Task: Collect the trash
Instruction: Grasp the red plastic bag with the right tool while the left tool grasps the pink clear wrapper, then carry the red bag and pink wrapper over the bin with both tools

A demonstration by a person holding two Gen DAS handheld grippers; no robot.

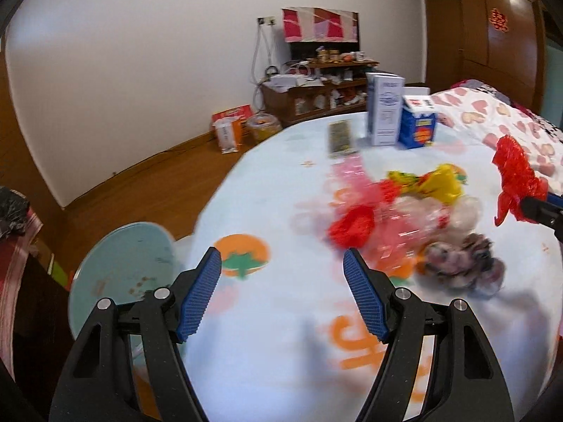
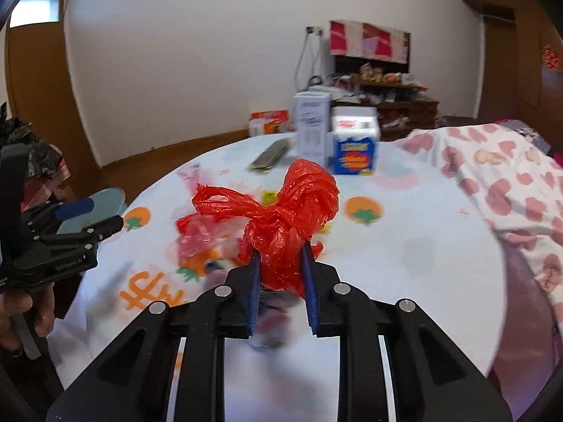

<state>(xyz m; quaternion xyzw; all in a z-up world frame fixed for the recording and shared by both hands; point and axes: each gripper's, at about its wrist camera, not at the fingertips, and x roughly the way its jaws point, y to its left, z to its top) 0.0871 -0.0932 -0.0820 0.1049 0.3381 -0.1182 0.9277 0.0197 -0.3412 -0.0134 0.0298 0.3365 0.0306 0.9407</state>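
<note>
My right gripper (image 2: 280, 251) is shut on a knotted red plastic bag (image 2: 292, 211), held above the round table (image 2: 422, 246) with its fruit-print cloth. The left wrist view shows that bag (image 1: 513, 176) at the far right, with the right gripper (image 1: 538, 207) below it. My left gripper (image 1: 281, 255) is open and empty over the table's near left part. A blurred trash pile lies ahead and to its right: pink plastic (image 1: 355, 190), a red piece (image 1: 352, 227), a yellow wrapper (image 1: 440, 183) and a dark crumpled wad (image 1: 461, 263). A hand holds the left gripper (image 2: 102, 214).
A white carton (image 1: 385, 109), a blue carton (image 1: 418, 123) and a dark flat packet (image 1: 339, 137) stand at the table's far side. A light-blue stool (image 1: 123, 267) sits off the left edge. A heart-print blanket (image 1: 492, 119) lies at right, a black bag (image 1: 12, 211) at far left.
</note>
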